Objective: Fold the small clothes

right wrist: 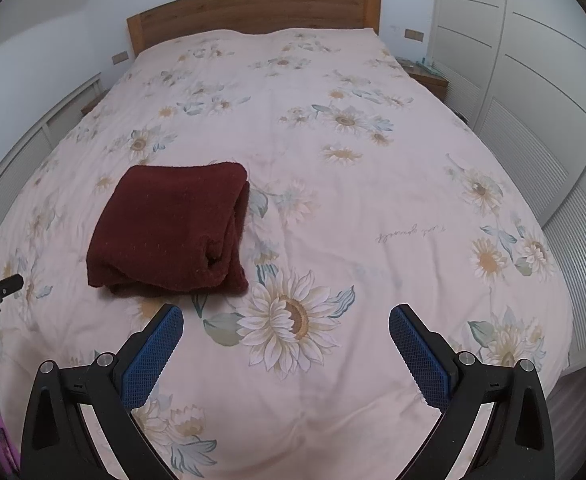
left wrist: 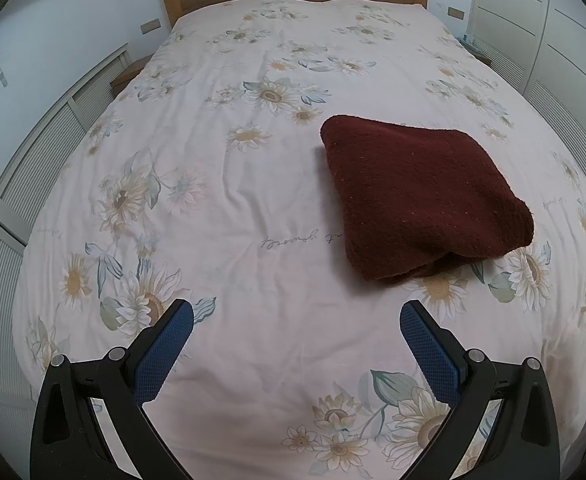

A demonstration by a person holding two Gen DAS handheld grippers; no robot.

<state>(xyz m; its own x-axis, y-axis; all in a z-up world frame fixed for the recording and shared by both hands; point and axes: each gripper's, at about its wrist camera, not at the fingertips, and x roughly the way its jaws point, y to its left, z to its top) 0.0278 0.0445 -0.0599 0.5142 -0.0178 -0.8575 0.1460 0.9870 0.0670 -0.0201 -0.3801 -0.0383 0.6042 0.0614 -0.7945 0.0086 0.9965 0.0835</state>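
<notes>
Blue-padded fingers (left wrist: 165, 354) of the left hand-held gripper (left wrist: 296, 320) stand spread wide apart, holding nothing, above the bed cover (left wrist: 221, 208). From this view the folded dark red garment (left wrist: 421, 196) lies at 1 o'clock, flat on the cover and well apart from the fingertips. The right hand-held gripper (right wrist: 285, 322) is likewise spread wide and holds nothing; from its view the garment (right wrist: 169, 224) lies at 11 o'clock, its layered open edges facing 5 o'clock, near the left fingertip. A sunflower print (right wrist: 293, 316) sits between the right fingers. The wooden headboard (right wrist: 253, 8) stands at 12 o'clock.
</notes>
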